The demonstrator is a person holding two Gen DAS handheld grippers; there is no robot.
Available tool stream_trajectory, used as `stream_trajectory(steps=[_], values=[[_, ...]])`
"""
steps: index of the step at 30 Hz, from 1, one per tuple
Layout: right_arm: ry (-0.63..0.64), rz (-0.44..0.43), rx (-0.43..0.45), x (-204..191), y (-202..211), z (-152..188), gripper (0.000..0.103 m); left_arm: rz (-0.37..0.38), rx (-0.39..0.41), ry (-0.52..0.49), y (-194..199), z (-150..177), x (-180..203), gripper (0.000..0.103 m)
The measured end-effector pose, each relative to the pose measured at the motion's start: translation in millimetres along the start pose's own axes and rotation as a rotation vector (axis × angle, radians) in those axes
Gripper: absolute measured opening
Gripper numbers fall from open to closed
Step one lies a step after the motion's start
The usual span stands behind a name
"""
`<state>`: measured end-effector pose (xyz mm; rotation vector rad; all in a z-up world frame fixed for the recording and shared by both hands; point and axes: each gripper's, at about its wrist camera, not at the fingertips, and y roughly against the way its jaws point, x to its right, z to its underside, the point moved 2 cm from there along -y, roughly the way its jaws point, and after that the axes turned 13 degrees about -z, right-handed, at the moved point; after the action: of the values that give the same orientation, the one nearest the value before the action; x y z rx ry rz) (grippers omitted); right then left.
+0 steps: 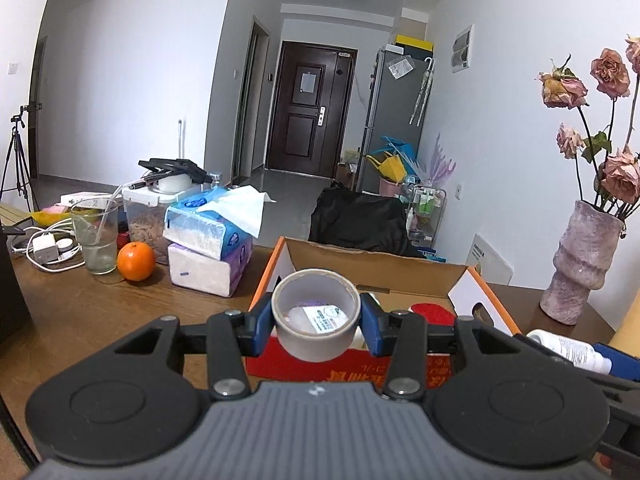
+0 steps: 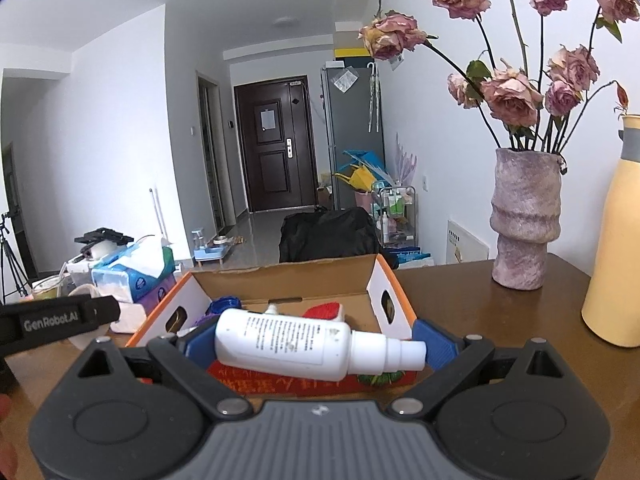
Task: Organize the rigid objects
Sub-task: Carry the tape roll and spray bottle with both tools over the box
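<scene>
My left gripper (image 1: 316, 322) is shut on a grey roll of tape (image 1: 316, 314) and holds it above the near edge of an open cardboard box (image 1: 376, 270) with orange-trimmed flaps. My right gripper (image 2: 316, 344) is shut on a white plastic bottle (image 2: 304, 342), held lengthwise between the blue pads over the same box (image 2: 280, 280). The bottle also shows in the left wrist view (image 1: 572, 350). Inside the box lie a red brush-like thing (image 2: 324, 312), a blue thing (image 2: 226, 304) and a small white bottle, partly hidden.
On the brown table (image 1: 80, 312) stand an orange (image 1: 136, 261), a glass (image 1: 96, 236), stacked tissue packs (image 1: 208, 248), a clear container and cables at the left. A pink vase (image 2: 524, 220) with dried roses and a yellow bottle (image 2: 616, 248) stand right of the box.
</scene>
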<state>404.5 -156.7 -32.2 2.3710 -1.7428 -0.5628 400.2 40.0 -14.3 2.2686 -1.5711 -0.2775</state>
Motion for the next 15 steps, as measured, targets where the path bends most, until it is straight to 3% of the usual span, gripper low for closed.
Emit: stream_trajectory(steps=[15], values=[[0.02,0.003,0.001,5.0,-41.0,-16.5,0.098,-0.015,0.002,0.003,-39.4,-15.2,12.9,0.045]])
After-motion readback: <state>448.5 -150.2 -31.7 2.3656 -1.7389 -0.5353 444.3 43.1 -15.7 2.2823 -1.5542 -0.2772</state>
